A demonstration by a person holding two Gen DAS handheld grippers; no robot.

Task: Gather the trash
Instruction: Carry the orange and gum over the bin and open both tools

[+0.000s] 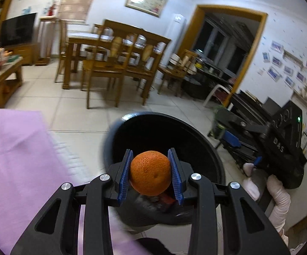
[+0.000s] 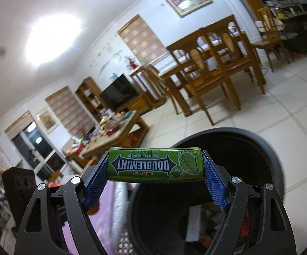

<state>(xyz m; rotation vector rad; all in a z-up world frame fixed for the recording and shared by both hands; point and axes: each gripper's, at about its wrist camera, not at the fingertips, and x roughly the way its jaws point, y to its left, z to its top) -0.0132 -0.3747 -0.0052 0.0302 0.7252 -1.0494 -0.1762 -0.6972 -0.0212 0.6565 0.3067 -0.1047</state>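
Trash in hand consists of two items, both carried over the black waste bin [image 1: 196, 148], presumably so that each drops straight in on release. The left gripper [image 1: 151, 175] is closed partway on a tangerine [image 1: 150, 173], its blue pads pressing the fruit's two sides; the fruit sits above the near rim of the bin. It is round, bright orange, with pitted peel, apparently whole. The right gripper [image 2: 155, 165] stands wide, clamped endwise on a Doublemint gum pack [image 2: 154, 165], which spans the gap between the pads and hangs over the bin's near-left rim [image 2: 174, 146]. The pack is green and oblong, and its label reads upside down. Paper and wrappers already lie in the bin's bottom. A gloved hand [image 1: 278, 193] holds the right device in the left view.
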